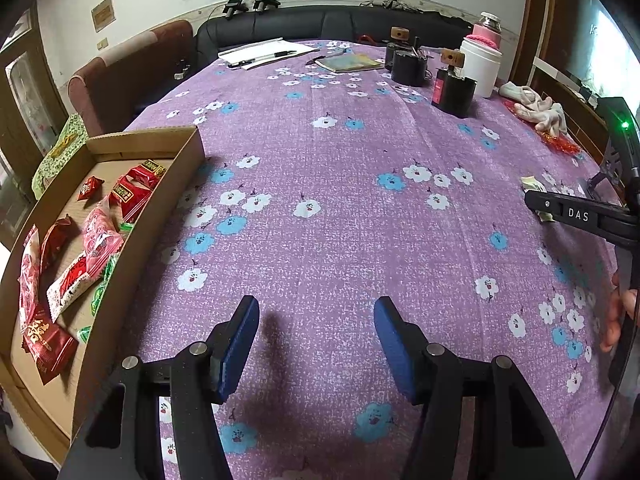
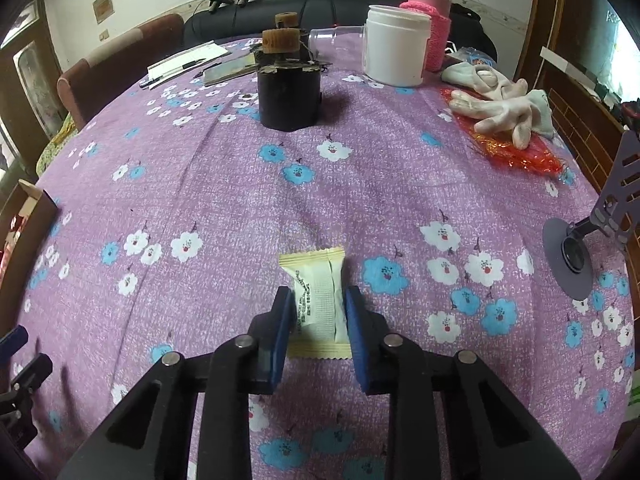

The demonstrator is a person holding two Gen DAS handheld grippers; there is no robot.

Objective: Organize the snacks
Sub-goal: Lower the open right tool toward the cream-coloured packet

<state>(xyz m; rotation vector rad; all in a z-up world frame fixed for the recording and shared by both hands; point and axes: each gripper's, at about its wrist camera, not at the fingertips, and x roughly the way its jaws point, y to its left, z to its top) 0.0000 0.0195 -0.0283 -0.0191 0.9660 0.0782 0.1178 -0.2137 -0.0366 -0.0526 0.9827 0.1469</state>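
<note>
A pale yellow snack packet (image 2: 316, 276) lies on the purple flowered tablecloth (image 2: 224, 184). My right gripper (image 2: 318, 300) is shut on it, with a blue pad against each long side. The left wrist view shows that gripper (image 1: 540, 200) at the right edge, with a corner of the packet (image 1: 534, 183) sticking out. My left gripper (image 1: 316, 312) stands open over bare cloth with nothing between its fingers. To its left is a shallow cardboard box (image 1: 160, 136) holding several red, pink and green wrapped snacks (image 1: 100, 240).
At the far side stand a black tin with a cork lid (image 2: 288, 96), a white jar (image 2: 394, 48) and a pink-sleeved flask (image 2: 430, 20). White gloves (image 2: 496, 108) lie on red mesh (image 2: 516, 156) at right. Papers and pens (image 2: 184, 64) lie far left. A purple stand (image 2: 568, 256) sits at the right edge.
</note>
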